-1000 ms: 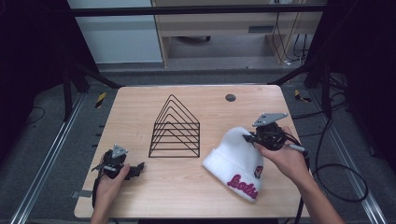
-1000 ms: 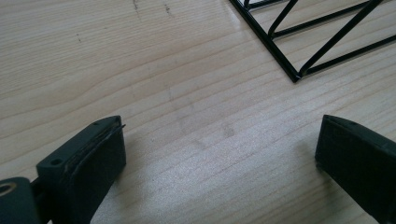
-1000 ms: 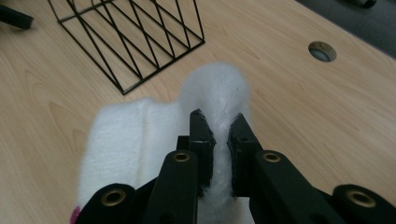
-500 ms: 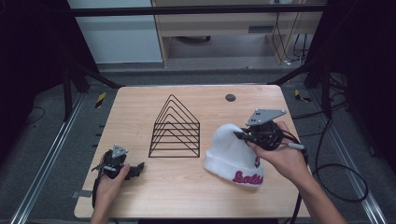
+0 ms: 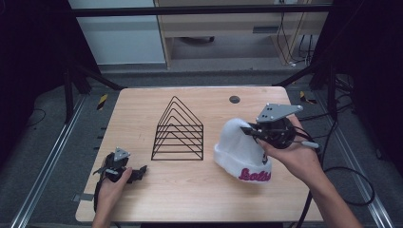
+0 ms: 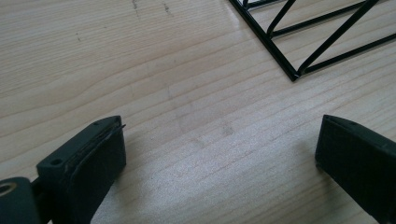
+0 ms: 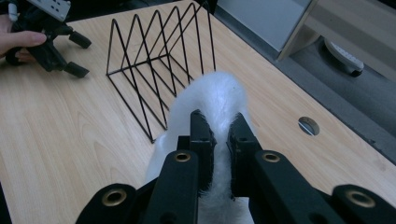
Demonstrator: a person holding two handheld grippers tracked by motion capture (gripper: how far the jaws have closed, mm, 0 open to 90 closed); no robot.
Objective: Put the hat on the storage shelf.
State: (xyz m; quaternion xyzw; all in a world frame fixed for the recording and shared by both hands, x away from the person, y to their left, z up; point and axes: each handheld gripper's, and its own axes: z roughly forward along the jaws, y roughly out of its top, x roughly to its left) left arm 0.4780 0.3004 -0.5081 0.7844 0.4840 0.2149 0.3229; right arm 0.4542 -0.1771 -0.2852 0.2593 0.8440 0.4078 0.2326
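The pale wooden table (image 5: 190, 199) with rounded corners has a light, streaky grain and a small round grey cable hole (image 5: 234, 99) near its far edge, at about one o'clock from the middle. Around it the room is dim: dark grey floor (image 5: 43, 156), metal rails running along both sides of the table, a black frame bar (image 5: 199, 9) across the top, and beyond it a light wooden bench with cables hanging at its right end. Two yellow-and-black striped tape marks lie on the floor, one off the table's far left corner and one off its far right. At the table's centre stands a black wire rack of nested triangular loops (image 5: 178, 130), upright on its rectangular base. At three o'clock from the rack is the white knitted beanie with red lettering on its cuff (image 5: 237, 152); its cuff rests on the table while its crown is pulled up, pinched by the right gripper (image 7: 219, 133), whose jaws are clenched on the white knit. The beanie sits just beside the rack, apart from it. The left gripper (image 5: 135, 173) lies low at about eight o'clock, near the table's front left, in the person's hand; its jaws stand wide apart over bare wood with nothing between them, the rack's corner just ahead of them.
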